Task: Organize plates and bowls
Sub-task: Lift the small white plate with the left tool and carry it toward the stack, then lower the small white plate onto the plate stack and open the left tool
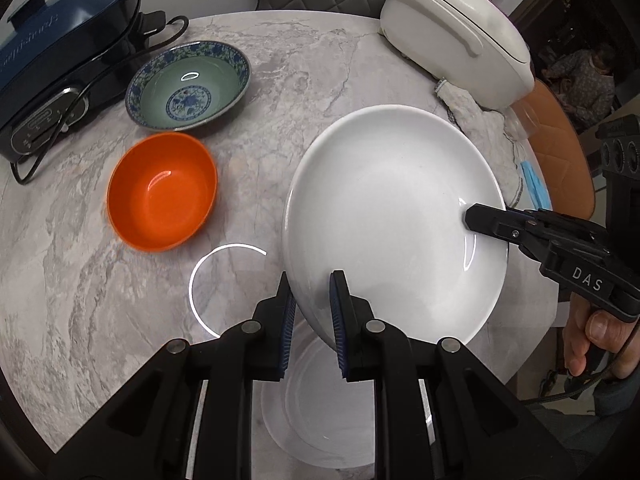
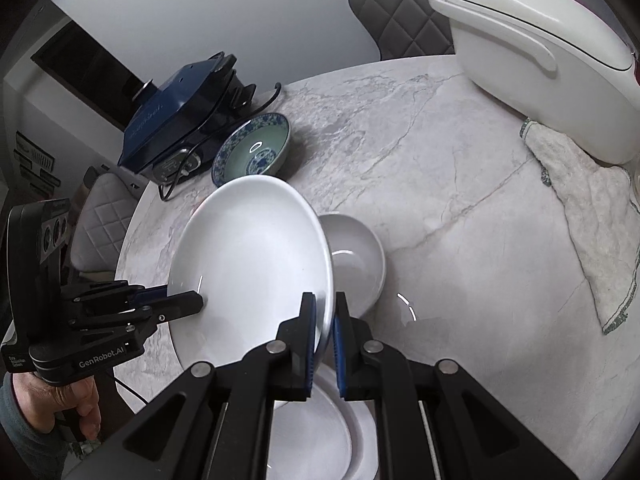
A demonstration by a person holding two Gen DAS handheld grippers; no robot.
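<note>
Both tools grip 1 large white plate [image 1: 394,220], which hangs tilted above the marble bench [image 1: 304,68]: the left tool [image 1: 312,308] is clamped on the plate's near rim in its own view, and the right tool [image 2: 324,316] is pinched on the opposite edge, its black finger lying across the plate's right side in the left view. Below the raised plate, at the near edge of the bench, lies a second white plate [image 2: 316,432], flat. A small white bowl [image 2: 356,256] sits just beyond the held plate in the right view. To the left stand an orange bowl [image 1: 162,192] and, farther off, a blue-patterned bowl [image 1: 188,84] beside a dark blue electric pan [image 1: 60,52]. A white cooker [image 1: 456,32] and a cloth [image 2: 592,216] occupy the far right.
</note>
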